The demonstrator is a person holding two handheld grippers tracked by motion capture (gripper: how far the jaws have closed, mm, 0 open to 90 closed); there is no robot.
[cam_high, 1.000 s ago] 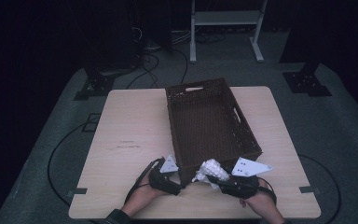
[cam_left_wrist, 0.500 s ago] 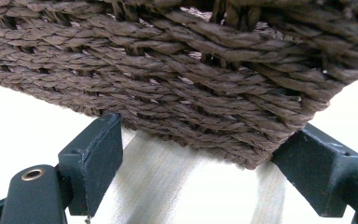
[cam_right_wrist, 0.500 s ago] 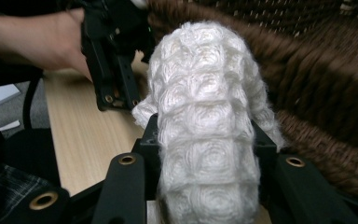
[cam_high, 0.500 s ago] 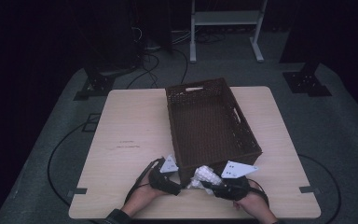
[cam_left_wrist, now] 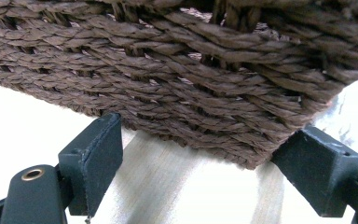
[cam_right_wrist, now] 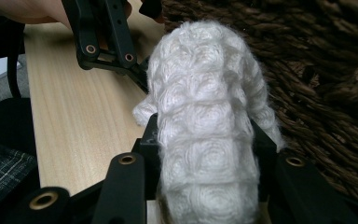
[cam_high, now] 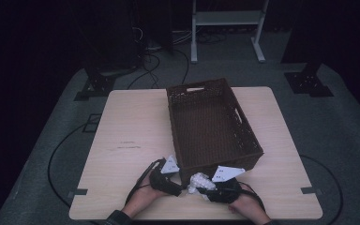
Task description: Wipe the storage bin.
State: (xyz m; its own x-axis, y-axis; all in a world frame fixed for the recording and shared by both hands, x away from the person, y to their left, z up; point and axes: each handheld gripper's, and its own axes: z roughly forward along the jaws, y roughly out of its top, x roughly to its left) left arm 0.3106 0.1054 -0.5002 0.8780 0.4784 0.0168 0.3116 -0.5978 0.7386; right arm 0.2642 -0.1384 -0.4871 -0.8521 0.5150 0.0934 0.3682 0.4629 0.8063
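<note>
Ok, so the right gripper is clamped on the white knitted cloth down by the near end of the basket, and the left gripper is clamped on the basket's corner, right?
Not quite. The left gripper isn't clamped: in the left gripper view its jaws stand open on either side of the basket corner, with gaps showing. The rest holds: the right gripper is shut on the white knitted cloth by the basket's near end.

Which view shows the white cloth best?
The right gripper view: the cloth sits close up between the right gripper's fingers, its knit clear. In the high view it is a small white lump by the basket.
</note>
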